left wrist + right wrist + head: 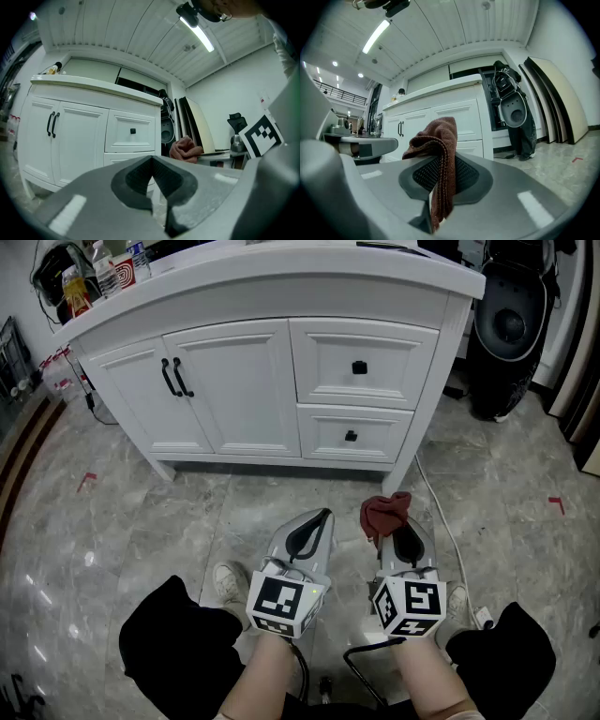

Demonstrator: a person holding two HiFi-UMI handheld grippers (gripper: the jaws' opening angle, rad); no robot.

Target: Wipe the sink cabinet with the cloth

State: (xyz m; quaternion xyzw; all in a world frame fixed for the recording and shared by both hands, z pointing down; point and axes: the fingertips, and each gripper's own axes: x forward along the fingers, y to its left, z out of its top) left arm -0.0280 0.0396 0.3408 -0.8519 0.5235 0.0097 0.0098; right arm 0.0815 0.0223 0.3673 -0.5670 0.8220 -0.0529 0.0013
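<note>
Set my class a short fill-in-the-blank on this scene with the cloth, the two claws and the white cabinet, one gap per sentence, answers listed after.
1. The reddish-brown cloth is pinched in the claw on the person's ____ side.
2. The left claw is shut and holds ____.
3. The white sink cabinet has ____ drawers, stacked one above the other.
4. The door handles are ____ in colour.
Missing words: right; nothing; two; black.
</note>
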